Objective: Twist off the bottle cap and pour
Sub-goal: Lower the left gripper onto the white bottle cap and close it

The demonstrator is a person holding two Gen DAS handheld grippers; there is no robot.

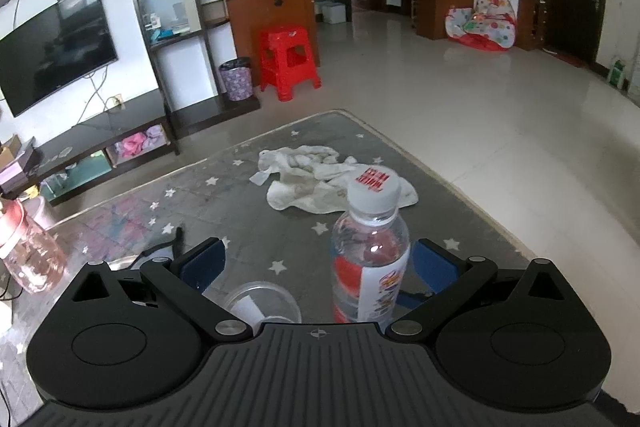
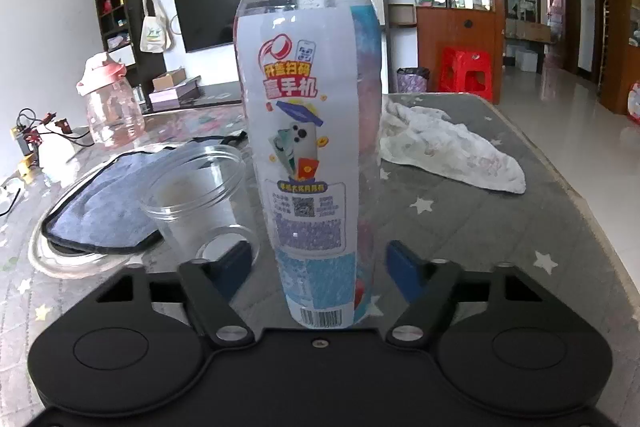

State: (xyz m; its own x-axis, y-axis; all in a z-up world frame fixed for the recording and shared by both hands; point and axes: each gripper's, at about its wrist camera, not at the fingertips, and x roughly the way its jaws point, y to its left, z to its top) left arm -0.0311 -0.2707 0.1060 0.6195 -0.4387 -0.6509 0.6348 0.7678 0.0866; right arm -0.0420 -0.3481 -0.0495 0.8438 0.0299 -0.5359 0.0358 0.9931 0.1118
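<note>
A clear water bottle (image 2: 310,131) with a printed label stands upright on the table, its white cap (image 1: 373,187) with red print screwed on. It also shows in the left wrist view (image 1: 368,259). A clear plastic cup (image 2: 198,195) stands just left of it and also shows in the left wrist view (image 1: 262,303). My right gripper (image 2: 320,263) is open at table level, a blue pad on each side of the bottle's base, not touching it. My left gripper (image 1: 320,263) is open higher up, its pads spread around the bottle's upper body.
A crumpled white cloth (image 1: 320,183) lies behind the bottle on the grey star-patterned table (image 1: 240,195). A grey cloth mask (image 2: 104,207) lies left of the cup. A pink jar (image 2: 110,107) stands at far left. The table's right edge (image 1: 460,187) drops to the floor.
</note>
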